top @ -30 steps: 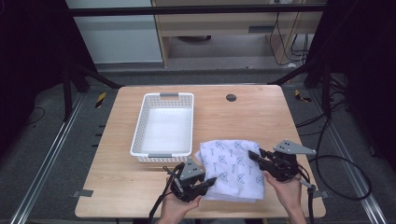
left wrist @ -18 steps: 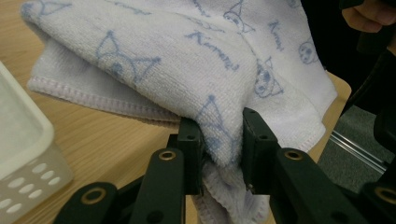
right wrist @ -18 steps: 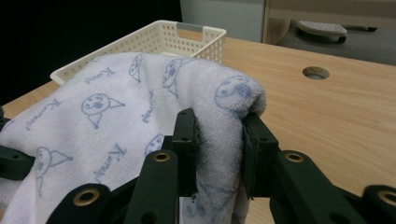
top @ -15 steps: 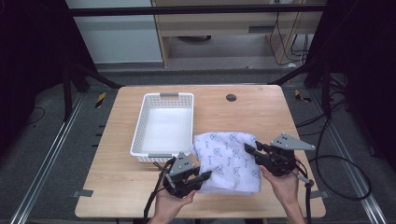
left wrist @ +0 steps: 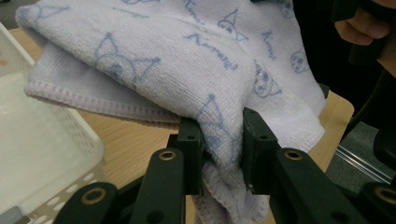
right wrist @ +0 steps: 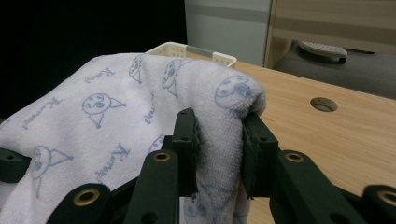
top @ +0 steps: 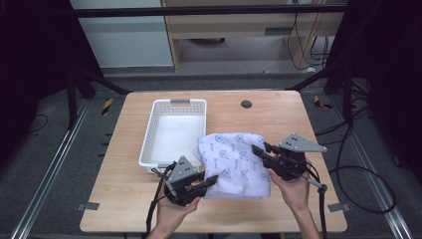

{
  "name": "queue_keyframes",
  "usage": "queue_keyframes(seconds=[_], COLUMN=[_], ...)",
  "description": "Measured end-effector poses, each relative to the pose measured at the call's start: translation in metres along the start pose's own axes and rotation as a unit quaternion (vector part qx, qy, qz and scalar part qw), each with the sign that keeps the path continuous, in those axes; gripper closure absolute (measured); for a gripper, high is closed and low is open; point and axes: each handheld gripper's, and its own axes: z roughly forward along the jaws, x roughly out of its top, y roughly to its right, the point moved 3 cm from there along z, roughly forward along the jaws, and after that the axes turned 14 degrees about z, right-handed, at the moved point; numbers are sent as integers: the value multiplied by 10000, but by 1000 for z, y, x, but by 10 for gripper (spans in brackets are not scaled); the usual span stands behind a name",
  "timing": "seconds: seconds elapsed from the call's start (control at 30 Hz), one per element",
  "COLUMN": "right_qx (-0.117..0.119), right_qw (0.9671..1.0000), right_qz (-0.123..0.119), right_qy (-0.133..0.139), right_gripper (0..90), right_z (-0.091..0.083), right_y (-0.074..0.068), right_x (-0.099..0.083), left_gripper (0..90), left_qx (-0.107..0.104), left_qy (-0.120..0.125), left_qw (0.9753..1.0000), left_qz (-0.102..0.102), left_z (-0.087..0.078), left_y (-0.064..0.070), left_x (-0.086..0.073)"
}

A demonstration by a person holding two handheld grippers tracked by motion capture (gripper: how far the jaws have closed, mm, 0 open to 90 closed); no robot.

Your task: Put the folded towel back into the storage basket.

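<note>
Both my tongs are clamped on the towel [top: 233, 162] rn. Left gripper [top: 208, 182] pinches a bunched fold at the near-left corner (the left gripper view shows cloth squeezed between the jaws, hem hanging below). Right gripper [top: 260, 149] bites a thick fold on the right edge [right wrist: 219, 135]. The towel is folded, lifted a bit, and sits on the table [top: 278, 117] just right of the white basket [top: 175, 130], with its far-left corner reaching over the basket's near-right rim.

What could go wrong, imo:
- The left pinch is near the hem, so a tug toward the basket might pull the cloth out and the fold would flop open.
- If my hands move at diff speeds, the layers slide and the stack skews.
- The hanging edge could snag the basket rim on the way over and drag or tip the basket, since it looks light.
- Right jaws hold several layers; the bottom ones may slip and trail on the table.

Vs 0.5 s ago: the towel has shifted left toward the basket, w/ its corner now at the rim, and both grippers have travelled left along with it. The basket hasn't moved.
</note>
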Motion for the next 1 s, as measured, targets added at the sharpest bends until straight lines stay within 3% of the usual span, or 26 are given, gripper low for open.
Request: queue_keyframes(seconds=[0.6,1.0], right_qx=[125,206], right_qw=[9997,9989], right_qz=[-73,-183], right_qy=[194,367], right_gripper=[707,707], right_z=[33,55], right_y=[-25,-49], right_x=[23,45], left_gripper=[718,718], left_qx=[417,747], left_qy=[84,210], left_qw=[9990,9966], left_qz=[-107,-288], left_z=[-27,-50], left_y=[-31,-59], left_x=[4,4])
